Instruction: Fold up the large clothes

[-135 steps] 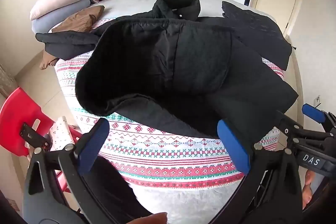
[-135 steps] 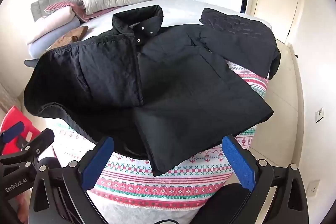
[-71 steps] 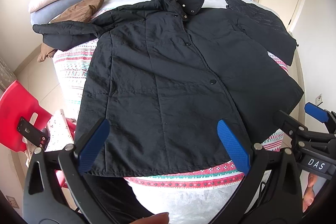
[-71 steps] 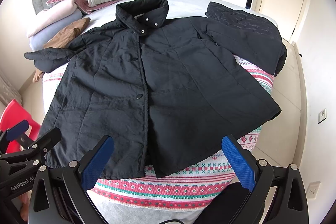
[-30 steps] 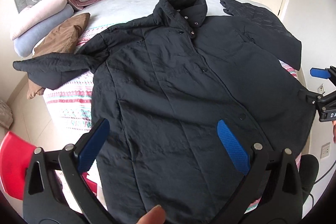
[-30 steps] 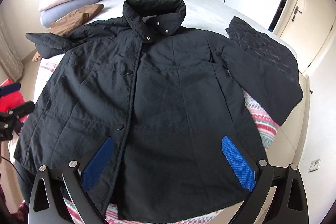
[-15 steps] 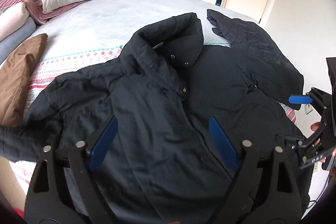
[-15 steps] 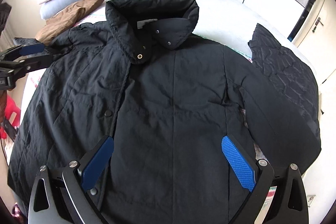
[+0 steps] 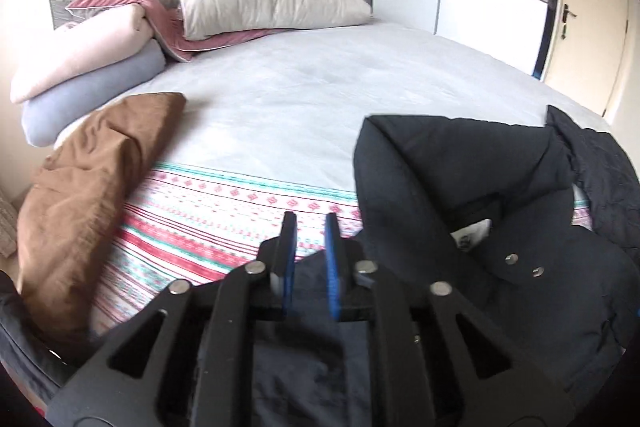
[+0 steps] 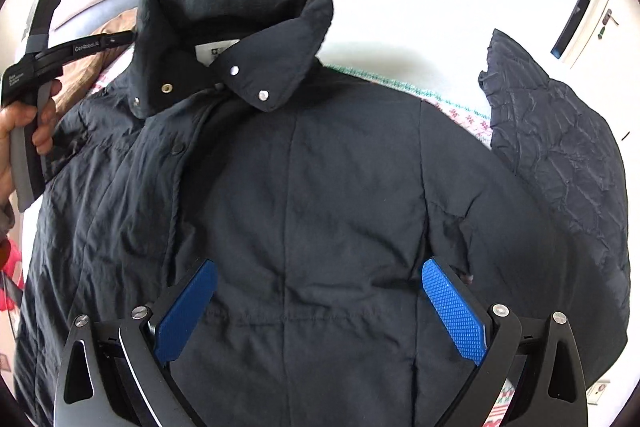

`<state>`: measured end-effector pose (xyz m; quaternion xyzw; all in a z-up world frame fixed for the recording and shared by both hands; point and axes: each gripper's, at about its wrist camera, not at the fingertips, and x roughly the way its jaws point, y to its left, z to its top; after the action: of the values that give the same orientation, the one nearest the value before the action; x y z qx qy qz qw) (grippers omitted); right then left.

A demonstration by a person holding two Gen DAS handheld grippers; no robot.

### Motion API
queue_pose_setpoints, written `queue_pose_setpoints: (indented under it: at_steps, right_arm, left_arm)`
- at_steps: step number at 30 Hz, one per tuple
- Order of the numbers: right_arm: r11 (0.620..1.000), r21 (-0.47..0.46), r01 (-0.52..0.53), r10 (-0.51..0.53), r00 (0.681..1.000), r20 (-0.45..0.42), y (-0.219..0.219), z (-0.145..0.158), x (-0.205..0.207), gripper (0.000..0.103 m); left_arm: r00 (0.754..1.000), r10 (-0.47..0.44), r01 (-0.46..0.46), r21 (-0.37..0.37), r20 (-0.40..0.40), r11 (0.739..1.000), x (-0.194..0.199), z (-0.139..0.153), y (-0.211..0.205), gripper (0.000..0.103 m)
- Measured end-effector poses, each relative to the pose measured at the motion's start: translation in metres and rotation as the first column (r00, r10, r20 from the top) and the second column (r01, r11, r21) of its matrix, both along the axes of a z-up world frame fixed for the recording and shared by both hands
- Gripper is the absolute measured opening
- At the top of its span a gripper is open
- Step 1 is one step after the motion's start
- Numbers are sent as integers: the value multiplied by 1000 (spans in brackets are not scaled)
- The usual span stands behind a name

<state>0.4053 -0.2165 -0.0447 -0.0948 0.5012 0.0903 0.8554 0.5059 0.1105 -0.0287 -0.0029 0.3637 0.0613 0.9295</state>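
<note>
A black quilted jacket [image 10: 320, 167] lies front-up and buttoned on the bed, its collar [image 10: 236, 7] standing up at the far end. My right gripper [image 10: 320, 303] hangs open above the jacket's chest, with nothing between its blue pads [image 10: 452, 311]. The jacket's right sleeve [image 10: 560, 147] lies out to the side with its quilted lining showing. My left gripper [image 9: 310, 247] is at the shoulder edge of the jacket [image 9: 460, 307], left of the collar. Its jaws are closing to a narrow gap, with dark fabric low between them and no visible pinch. A hand [image 10: 24, 123] holds the left gripper.
A crumpled brown garment [image 9: 92, 167] lies left of the jacket on the striped patterned blanket [image 9: 240, 203]. Pillows [image 9: 272, 3] and rolled blankets [image 9: 80, 55] are stacked at the grey headboard. A wardrobe and a door [image 9: 584, 27] stand to the right.
Both grippers have travelled up the jacket toward the collar. The left one has swung to the shoulder beside the collar and its jaws have narrowed from wide open. The right stays open.
</note>
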Motion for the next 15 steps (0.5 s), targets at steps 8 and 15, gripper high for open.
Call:
queue_pose_setpoints:
  at_steps: [8, 15]
  right_arm:
    - [993, 87, 84, -86, 996, 16, -65, -8, 90, 103]
    - [957, 225, 181, -178, 983, -32, -111, -31, 164, 103]
  left_arm:
    - [971, -157, 174, 85, -182, 981, -1, -53, 54, 76]
    - [938, -143, 141, -31, -315, 990, 20, -117, 100, 76]
